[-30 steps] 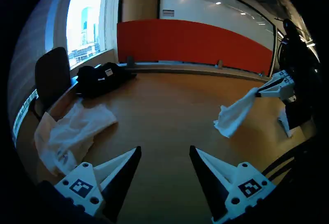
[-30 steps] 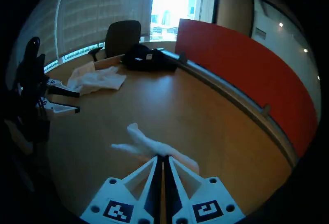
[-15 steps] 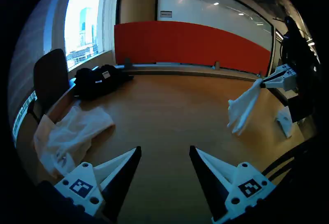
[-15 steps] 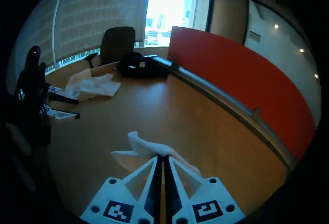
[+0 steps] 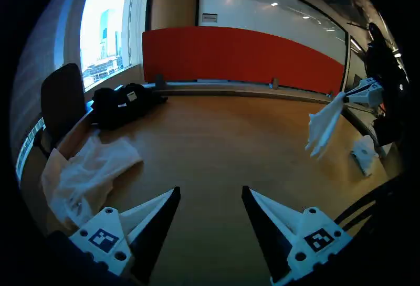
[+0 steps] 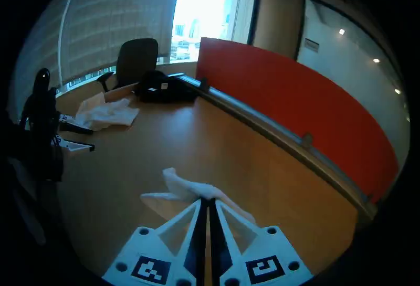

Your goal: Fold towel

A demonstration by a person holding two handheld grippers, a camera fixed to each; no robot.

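The towel is pinched at one edge by the right gripper, whose jaws are clamped tight on the fabric with barely a slit between them. In the right gripper view the white cloth bunches and spills forward just past the fingertips. From the left gripper view the towel hangs down in a limp, narrow drape from the right gripper, and its lower end seems to be off the table, over the right side. The left gripper has its jaws spread wide with nothing between them, and it hovers low over bare wood; in the right gripper view the left gripper sits well apart from the towel. A crumpled cloth heap lies at the table's left edge, with a black bag beyond it near the chair. A small cloth rests just below the hanging towel, and a red partition runs along the far edge.
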